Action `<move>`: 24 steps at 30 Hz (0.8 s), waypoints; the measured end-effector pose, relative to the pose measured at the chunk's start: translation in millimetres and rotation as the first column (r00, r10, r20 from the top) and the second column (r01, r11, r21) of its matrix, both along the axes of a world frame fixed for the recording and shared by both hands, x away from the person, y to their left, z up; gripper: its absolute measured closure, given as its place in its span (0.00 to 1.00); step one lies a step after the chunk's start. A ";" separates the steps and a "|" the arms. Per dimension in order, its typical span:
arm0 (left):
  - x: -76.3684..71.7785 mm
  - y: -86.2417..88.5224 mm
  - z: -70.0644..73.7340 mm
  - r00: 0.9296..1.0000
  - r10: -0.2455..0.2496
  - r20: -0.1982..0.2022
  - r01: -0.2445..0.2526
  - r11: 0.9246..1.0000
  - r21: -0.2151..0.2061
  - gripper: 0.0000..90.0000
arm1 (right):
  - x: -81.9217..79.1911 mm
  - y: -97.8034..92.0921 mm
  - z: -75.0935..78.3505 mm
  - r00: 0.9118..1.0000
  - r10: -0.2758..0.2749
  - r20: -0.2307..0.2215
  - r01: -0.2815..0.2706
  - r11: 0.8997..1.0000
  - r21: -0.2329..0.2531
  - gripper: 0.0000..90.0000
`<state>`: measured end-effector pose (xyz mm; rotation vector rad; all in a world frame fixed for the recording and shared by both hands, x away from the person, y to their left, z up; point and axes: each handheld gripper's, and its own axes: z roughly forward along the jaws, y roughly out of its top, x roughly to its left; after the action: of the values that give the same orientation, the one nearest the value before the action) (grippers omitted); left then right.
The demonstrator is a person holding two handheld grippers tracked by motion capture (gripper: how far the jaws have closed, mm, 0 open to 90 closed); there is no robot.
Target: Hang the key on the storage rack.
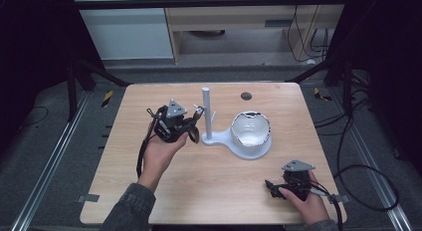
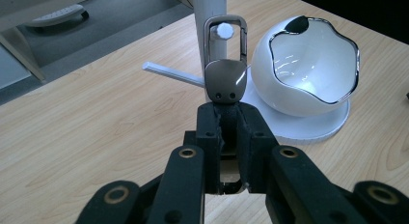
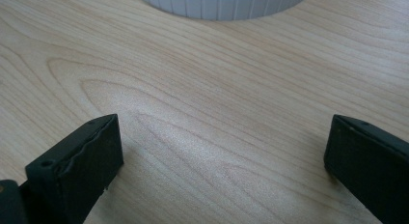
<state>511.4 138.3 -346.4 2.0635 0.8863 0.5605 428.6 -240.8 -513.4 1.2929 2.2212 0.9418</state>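
Observation:
A white stand (image 1: 207,116) with an upright post and side pegs rises from a white base (image 1: 223,139) that also carries a white bowl (image 1: 251,128) with a wavy silver rim. My left gripper (image 1: 195,122) is shut on a metal key clip (image 2: 225,74), whose loop sits around the tip of one white peg (image 2: 224,30) on the post (image 2: 211,11). The bowl (image 2: 308,64) stands just right of the clip. My right gripper (image 1: 272,188) rests open near the table's front right, its jaws wide apart over bare wood (image 3: 217,137).
The light wooden table (image 1: 209,191) has a dark round hole (image 1: 246,96) near its far edge. Another thin white peg (image 2: 171,73) points left from the post. The ribbed edge of the white base (image 3: 222,4) lies ahead of my right gripper. Dark floor and cables surround the table.

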 end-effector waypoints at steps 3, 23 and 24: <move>1.1 -2.6 -1.8 1.000 0.000 0.000 0.000 1.000 0.002 0.89 | -0.1 0.0 0.0 1.000 0.000 -0.001 0.000 1.000 0.001 0.01; 11.3 -11.0 -13.5 1.000 0.014 0.005 -0.014 1.000 0.000 0.89 | -0.2 -0.1 -0.2 1.000 0.005 0.003 -0.005 1.000 0.000 0.01; 12.3 -11.4 -14.2 1.000 0.014 0.006 -0.014 1.000 0.000 0.89 | -0.2 -0.1 -0.2 1.000 0.005 0.003 -0.005 1.000 0.000 0.00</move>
<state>523.7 126.9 -360.6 2.0561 0.8976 0.5746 428.4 -240.9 -513.6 1.2859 2.2234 0.9449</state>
